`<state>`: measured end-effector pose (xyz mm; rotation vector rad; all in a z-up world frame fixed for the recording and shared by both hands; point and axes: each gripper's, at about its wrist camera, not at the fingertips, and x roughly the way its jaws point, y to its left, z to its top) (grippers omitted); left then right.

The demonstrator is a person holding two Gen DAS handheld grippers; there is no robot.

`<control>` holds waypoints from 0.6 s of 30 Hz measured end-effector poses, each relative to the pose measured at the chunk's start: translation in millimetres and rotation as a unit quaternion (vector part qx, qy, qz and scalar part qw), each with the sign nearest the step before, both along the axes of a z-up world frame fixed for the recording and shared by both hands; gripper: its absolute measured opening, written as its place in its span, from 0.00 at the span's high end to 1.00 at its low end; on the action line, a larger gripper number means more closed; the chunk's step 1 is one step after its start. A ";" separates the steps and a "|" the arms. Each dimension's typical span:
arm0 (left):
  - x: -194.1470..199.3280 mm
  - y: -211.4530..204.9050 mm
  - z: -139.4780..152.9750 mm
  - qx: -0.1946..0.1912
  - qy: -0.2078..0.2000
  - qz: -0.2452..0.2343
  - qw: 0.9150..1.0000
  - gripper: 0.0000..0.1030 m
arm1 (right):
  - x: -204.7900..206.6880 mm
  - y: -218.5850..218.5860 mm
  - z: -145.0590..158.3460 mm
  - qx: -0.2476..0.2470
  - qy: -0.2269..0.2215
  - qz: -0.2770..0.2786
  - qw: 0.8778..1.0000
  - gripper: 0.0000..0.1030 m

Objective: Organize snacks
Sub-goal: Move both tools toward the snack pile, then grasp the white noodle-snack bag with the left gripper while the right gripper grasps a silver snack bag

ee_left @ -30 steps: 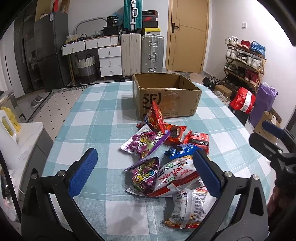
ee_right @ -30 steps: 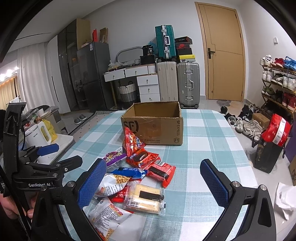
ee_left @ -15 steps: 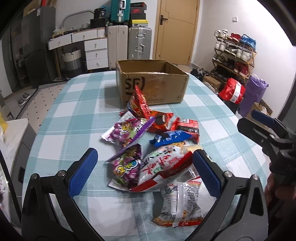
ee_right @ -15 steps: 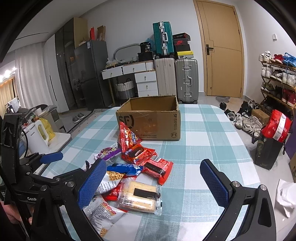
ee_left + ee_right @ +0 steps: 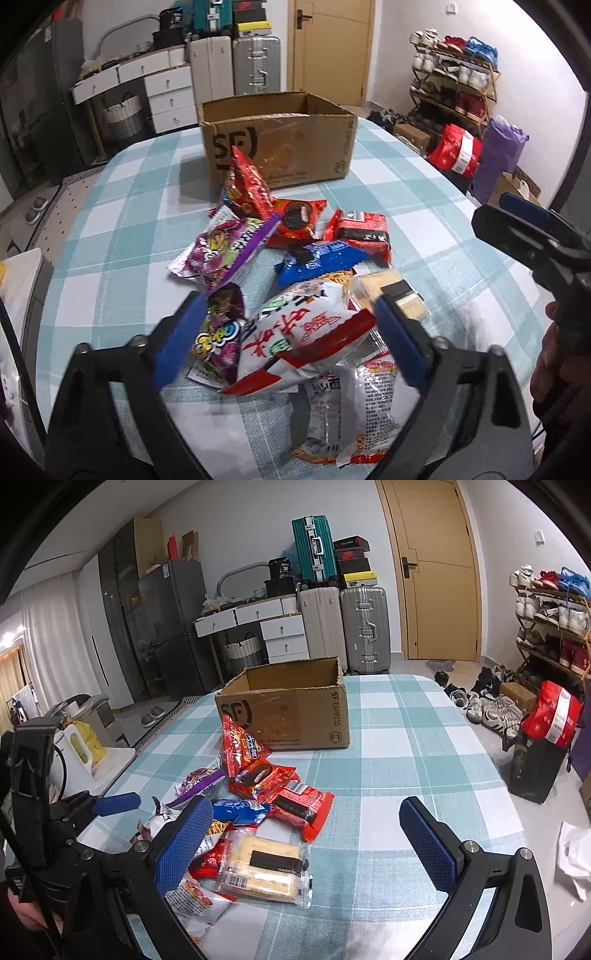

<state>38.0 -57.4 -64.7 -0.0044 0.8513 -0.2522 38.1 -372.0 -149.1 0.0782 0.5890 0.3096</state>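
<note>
Your left gripper [image 5: 284,332] sits low over the near end of the snack pile. Its jaws have just been closing and now bracket the white-and-red snack bag [image 5: 299,339] and the purple candy bag [image 5: 218,332]; the pads do not visibly press either one, so count it as open around them. Your right gripper [image 5: 306,842] hangs wide, nothing between its pads, above the clear-wrapped biscuit pack [image 5: 264,867]. The snacks lie heaped on the checked tablecloth [image 5: 406,746] in front of the cardboard box [image 5: 288,709], which stands open-topped; its inside is not visible.
</note>
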 end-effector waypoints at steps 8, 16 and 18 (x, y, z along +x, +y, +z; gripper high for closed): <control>1.9 0.8 -2.6 -0.025 0.016 -0.043 0.999 0.63 | 1.1 -5.2 -4.4 0.008 0.006 -0.003 1.000 0.00; -7.2 19.1 2.7 -0.069 0.019 -0.056 0.996 0.70 | -2.1 -2.0 -2.0 0.013 0.001 0.004 1.000 0.00; -9.8 24.1 5.8 -0.079 0.018 -0.053 0.995 0.70 | -2.9 -1.0 -0.7 0.013 -0.001 0.006 1.000 0.00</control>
